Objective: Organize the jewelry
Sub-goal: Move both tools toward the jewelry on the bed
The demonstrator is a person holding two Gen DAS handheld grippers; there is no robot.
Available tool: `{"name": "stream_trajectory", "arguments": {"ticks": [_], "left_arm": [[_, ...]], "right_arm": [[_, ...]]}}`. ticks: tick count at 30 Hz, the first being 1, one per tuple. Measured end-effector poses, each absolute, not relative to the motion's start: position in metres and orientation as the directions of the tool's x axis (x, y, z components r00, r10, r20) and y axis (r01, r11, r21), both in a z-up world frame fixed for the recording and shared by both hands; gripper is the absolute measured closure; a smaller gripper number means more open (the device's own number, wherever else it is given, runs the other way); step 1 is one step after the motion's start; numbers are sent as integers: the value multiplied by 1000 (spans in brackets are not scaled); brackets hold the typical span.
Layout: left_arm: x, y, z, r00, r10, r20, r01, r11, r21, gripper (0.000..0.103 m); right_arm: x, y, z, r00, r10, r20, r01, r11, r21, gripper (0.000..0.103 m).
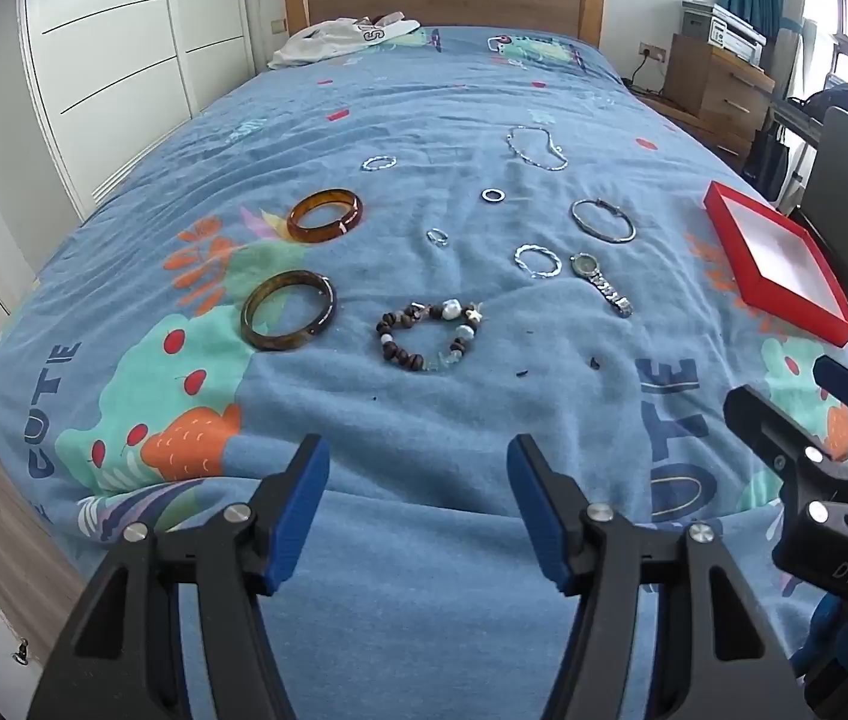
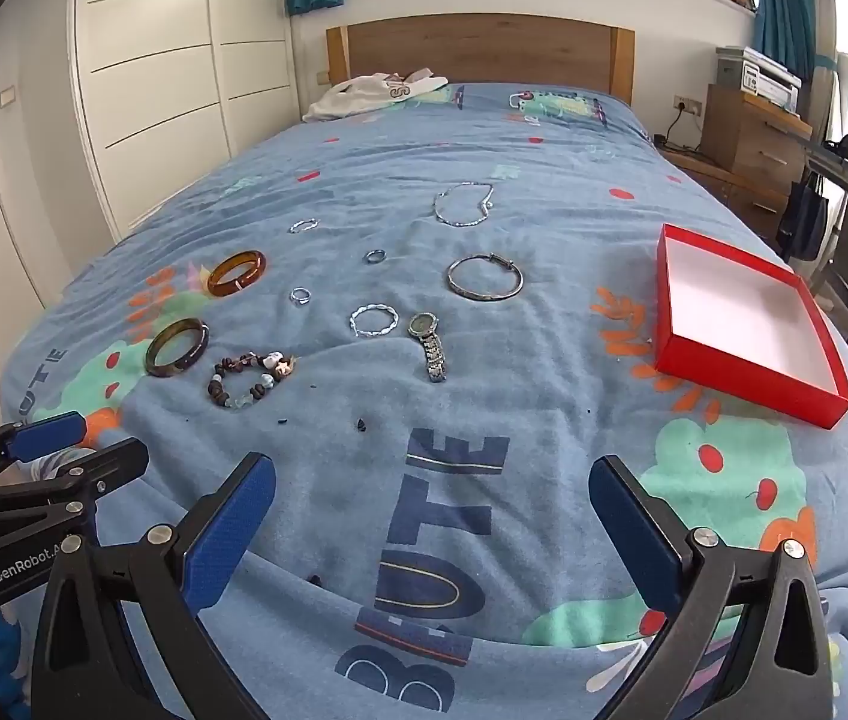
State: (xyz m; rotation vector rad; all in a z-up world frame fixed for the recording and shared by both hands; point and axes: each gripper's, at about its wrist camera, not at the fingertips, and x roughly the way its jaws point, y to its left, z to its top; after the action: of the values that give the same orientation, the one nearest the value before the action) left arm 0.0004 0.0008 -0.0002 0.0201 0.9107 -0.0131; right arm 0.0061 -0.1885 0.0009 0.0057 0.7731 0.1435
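Jewelry is lying loose on the bed, box is sitting empty, both grippers are hovering wide open, unladen; first pickup appears pending.

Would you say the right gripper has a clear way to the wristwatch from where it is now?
Probably yes. The right gripper is open and holds nothing, and only bare blanket with a few dark specks lies between it and the wristwatch, which lies apart from its neighbours.
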Motion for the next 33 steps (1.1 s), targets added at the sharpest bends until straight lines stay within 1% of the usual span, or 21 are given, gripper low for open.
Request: {"name": "stream_trajectory", "arguments": {"ticks": [4, 8, 10, 11, 15, 19, 22, 26, 33], "left_arm": [[3, 7, -2, 600, -32, -799, 24, 999, -22, 43], [4, 13, -1, 602, -34, -798, 24, 999, -25, 43], [5, 17, 1, 609, -25, -793, 17, 1000, -18, 43], [5, 11, -1, 634, -7, -774, 8, 1000, -2, 43], [4, 16, 4, 642, 8, -767, -2, 1000, 9, 43], [5, 24, 6, 655, -8, -756, 5, 1000, -6, 43], [7, 29, 8, 642, -4, -767, 12, 1000, 4, 43], [12, 34, 9, 613, -28, -789, 38, 999, -6, 43], [17, 46, 9, 616, -54, -786, 55, 998, -26, 43]], "right_arm": [[6, -189, 0, 705, 139, -696, -133, 989, 63, 1], [8, -188, -1, 698, 152, -700, -142, 987, 73, 1], [8, -187, -2, 695, 157, -702, -147, 986, 75, 1], [9, -186, -2, 694, 159, -702, -150, 986, 75, 1], [10, -183, -2, 692, 167, -703, -159, 984, 78, 1], [13, -180, -2, 688, 174, -705, -167, 983, 80, 1], [16, -180, 0, 689, 175, -703, -168, 983, 80, 1], [21, -180, 4, 692, 179, -700, -168, 982, 85, 3], [29, -179, 5, 689, 191, -700, -173, 980, 97, 8]]}}
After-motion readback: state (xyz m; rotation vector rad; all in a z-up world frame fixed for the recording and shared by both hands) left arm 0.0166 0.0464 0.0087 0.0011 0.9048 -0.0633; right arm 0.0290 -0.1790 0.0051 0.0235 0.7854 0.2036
